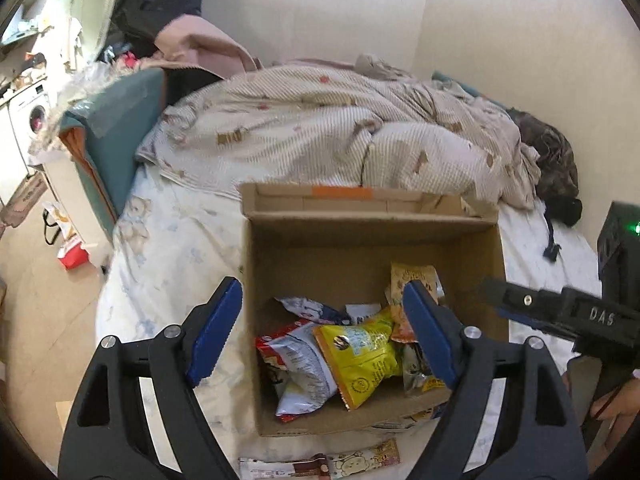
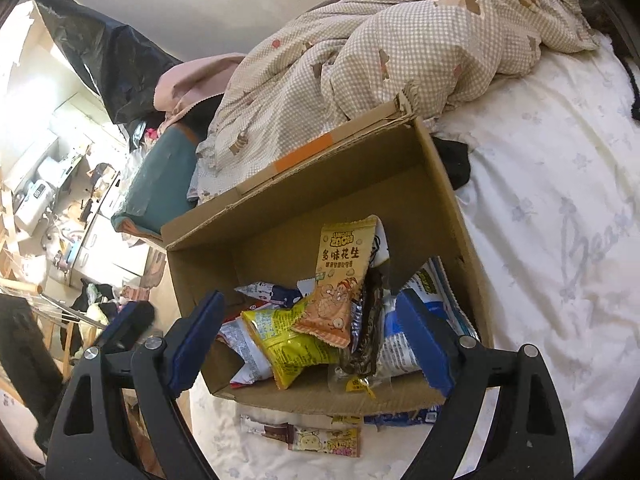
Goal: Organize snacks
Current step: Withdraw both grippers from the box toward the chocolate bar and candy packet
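snacks (image 1: 360, 356) lie piled in the cardboard box (image 1: 280, 264) below our left gripper (image 1: 320, 332) and right gripper (image 2: 312, 340), both spread wide and empty; crinkled yellow, orange, white packets.

Both wrist views angled down, close — sharing the cardboard box (image 1: 360, 252) (image 2: 432, 184)

So the left gripper (image 1: 322, 330) hangs over an open cardboard box (image 1: 280, 264) sitting on the bed (image 1: 168, 248), jaws spread wide with nothing between them. Inside the box there's a pile of snacks: a yellow packet (image 1: 362, 354) on top, a red-and-white bag (image 1: 294, 368) beside it. The right gripper (image 1: 560, 312) pokes in from the right. One long snack bar (image 1: 320, 462) lies on the sheet just outside the box. Rumpled duvet (image 1: 340, 128) behind.
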The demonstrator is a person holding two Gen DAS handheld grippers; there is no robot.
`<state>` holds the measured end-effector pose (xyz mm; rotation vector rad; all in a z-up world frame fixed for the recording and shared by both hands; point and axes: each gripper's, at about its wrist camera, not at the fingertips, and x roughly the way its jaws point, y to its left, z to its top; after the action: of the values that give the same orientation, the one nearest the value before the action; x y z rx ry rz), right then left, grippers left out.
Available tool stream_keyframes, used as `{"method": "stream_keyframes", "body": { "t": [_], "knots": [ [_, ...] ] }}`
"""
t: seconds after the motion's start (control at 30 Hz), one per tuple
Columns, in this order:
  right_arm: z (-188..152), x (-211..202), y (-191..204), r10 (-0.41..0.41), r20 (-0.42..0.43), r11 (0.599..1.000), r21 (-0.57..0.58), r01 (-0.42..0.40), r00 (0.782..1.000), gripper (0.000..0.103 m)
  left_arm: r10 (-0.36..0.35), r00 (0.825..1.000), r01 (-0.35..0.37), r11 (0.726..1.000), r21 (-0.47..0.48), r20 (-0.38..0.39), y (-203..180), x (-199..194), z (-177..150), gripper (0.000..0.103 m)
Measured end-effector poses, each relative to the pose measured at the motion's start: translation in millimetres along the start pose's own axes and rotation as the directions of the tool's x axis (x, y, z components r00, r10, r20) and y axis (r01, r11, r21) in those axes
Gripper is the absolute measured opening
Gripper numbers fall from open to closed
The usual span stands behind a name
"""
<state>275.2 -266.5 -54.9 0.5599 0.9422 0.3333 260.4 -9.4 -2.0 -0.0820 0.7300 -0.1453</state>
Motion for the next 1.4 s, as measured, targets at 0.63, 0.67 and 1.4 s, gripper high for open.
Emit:
{"method": "stream_keyframes", "body": {
  "t": [0.63,0.67,1.4],
  "knots": [
    [-49.6,-55.4,3.3,0.004,0.041,1.000,-0.016,-0.003,0.999,0.090,0.028,0.998,-0.035,0.991,-0.131,-0.051,40.8,-38.9,-20.0,0.080],
    [-52.9,-57.3,2.6,0.003,0.039,1.000,-0.014,-0.002,0.999,0.090,0.030,0.998,-0.036,0.991,-0.127,-0.050,40.9,-41.6,-21.7,0.080],
    [-99.0,-70.6,-3.3,-0.043,-0.034,0.999,-0.007,0.043,0.998,0.090,0.072,0.967,-0.105,0.986,-0.126,-0.246,51.2,-50.9,-82.2,0.080]
  ]
}}
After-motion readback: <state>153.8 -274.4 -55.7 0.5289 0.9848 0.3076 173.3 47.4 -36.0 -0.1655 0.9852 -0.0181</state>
